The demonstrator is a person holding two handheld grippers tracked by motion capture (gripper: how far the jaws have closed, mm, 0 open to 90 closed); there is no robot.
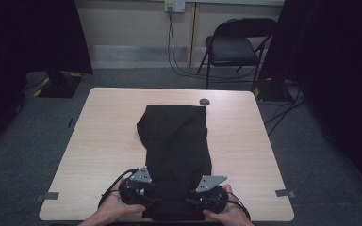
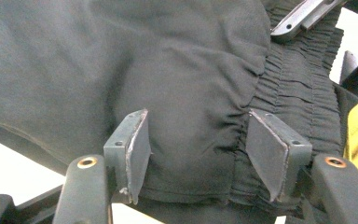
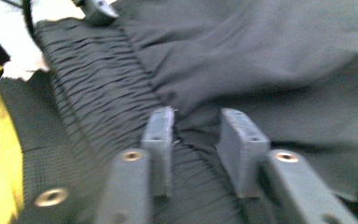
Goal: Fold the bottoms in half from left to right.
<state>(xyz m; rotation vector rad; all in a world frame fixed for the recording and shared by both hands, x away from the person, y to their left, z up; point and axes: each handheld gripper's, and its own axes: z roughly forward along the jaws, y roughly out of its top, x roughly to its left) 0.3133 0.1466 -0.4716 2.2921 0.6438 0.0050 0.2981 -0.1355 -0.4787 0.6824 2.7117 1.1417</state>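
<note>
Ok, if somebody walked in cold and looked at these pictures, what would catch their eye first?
Probably the black garment laid lengthwise down the middle of the pale wooden table, its gathered elastic waistband at the person's edge. Next, the left gripper and right gripper at that waistband, each with its jaws open around bunched fabric. Beyond the table, a black folding chair stands by the wall.
</note>
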